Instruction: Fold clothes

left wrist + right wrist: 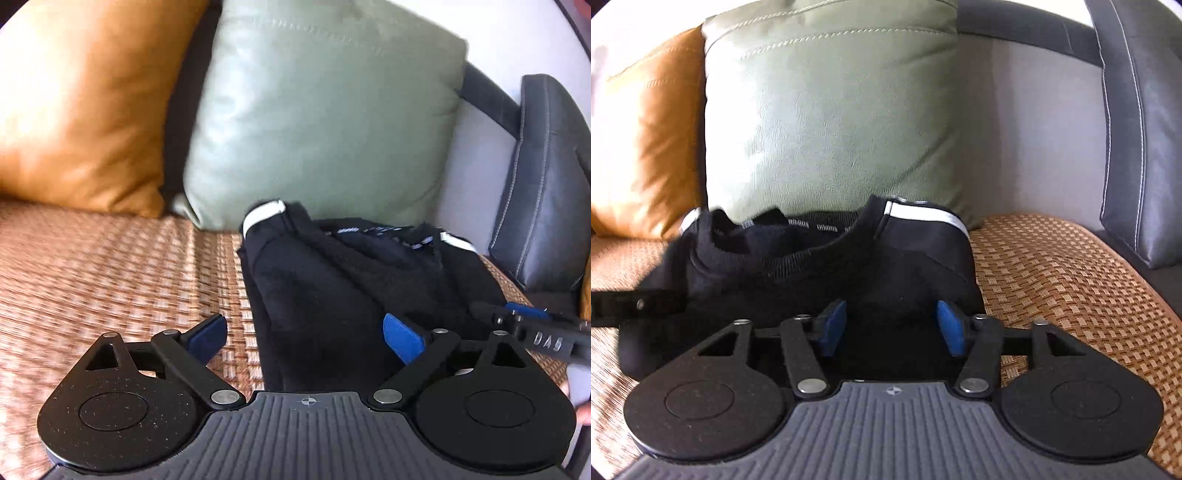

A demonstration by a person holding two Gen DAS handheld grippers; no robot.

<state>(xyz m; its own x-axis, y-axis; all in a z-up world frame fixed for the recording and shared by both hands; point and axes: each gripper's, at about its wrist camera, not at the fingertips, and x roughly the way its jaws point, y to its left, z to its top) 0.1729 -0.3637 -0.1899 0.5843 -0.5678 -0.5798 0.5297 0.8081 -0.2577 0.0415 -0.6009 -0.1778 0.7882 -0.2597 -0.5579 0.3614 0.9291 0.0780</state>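
A black sweater (332,288) with white shoulder stripes lies folded on the woven sofa mat (110,266), its collar toward the cushions. My left gripper (304,338) is open at the sweater's left edge, with one pad over the mat and the other over the cloth. In the right wrist view the sweater (775,266) shows its ribbed collar, and my right gripper (891,326) stands open low over its near part. Neither gripper pinches any cloth. Each gripper shows at the edge of the other's view: the right gripper (517,314) and the blurred left gripper (639,304).
A green cushion (827,110) and an orange cushion (646,140) lean on the sofa back right behind the sweater. A dark grey leather armrest (1145,147) bounds the seat on the right. Bare woven mat (1052,266) lies to the right of the sweater.
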